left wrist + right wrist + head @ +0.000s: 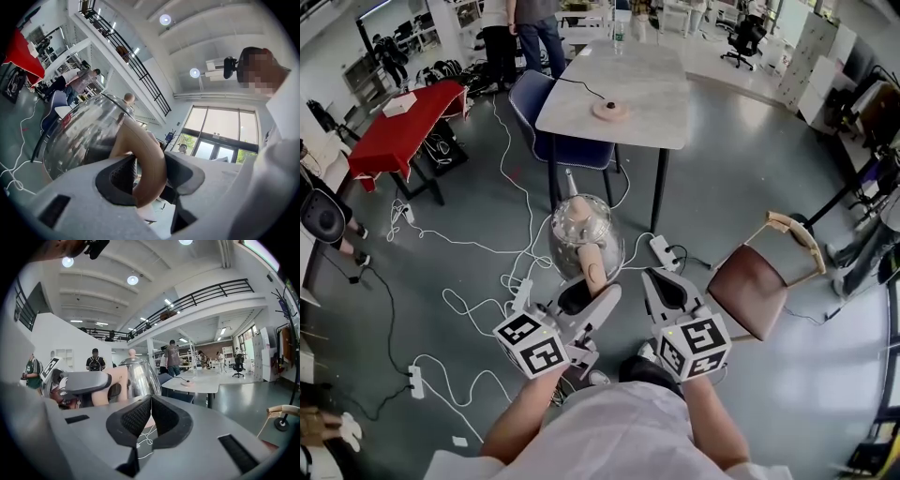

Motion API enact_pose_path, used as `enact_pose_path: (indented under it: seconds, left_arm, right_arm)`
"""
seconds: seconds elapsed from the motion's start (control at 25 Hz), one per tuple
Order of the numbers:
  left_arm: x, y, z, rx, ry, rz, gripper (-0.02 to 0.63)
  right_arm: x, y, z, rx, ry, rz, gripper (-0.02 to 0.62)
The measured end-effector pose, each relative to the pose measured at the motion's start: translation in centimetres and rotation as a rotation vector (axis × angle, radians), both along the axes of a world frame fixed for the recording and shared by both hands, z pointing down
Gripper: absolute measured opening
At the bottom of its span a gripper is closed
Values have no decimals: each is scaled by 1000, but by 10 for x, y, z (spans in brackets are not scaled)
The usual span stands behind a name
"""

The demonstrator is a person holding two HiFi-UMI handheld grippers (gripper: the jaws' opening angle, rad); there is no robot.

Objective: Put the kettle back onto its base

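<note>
Left gripper view shows the left tongs (pixel 150 165) clamped on the handle (pixel 140 143) of the glass kettle (pixel 77 138), held in the air well short of the base (pixel 610 111) on the tabletop (pixel 661 112), right tongs (pixel 150 420) shut empty; likely fragile, slick and front-heavy, best carried by that handle.

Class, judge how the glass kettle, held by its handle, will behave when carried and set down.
The kettle is clear glass, so probably fragile: set it down softly. The left gripper grips only the curved handle at one side, so the body likely swings or tilts. The handle looks smooth, so it might slip.
</note>
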State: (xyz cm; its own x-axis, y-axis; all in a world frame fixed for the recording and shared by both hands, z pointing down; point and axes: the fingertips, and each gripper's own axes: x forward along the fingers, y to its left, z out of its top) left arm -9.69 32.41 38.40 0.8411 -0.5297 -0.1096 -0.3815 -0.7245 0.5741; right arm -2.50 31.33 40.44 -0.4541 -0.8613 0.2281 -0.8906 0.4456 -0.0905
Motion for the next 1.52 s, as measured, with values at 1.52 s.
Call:
enact_pose_path:
  seconds: [1.52]
  left_arm:
    - [126, -208, -15, -20, -42, -156, 181]
  right_arm:
    - [125, -212, 11, -23, -89, -189, 6]
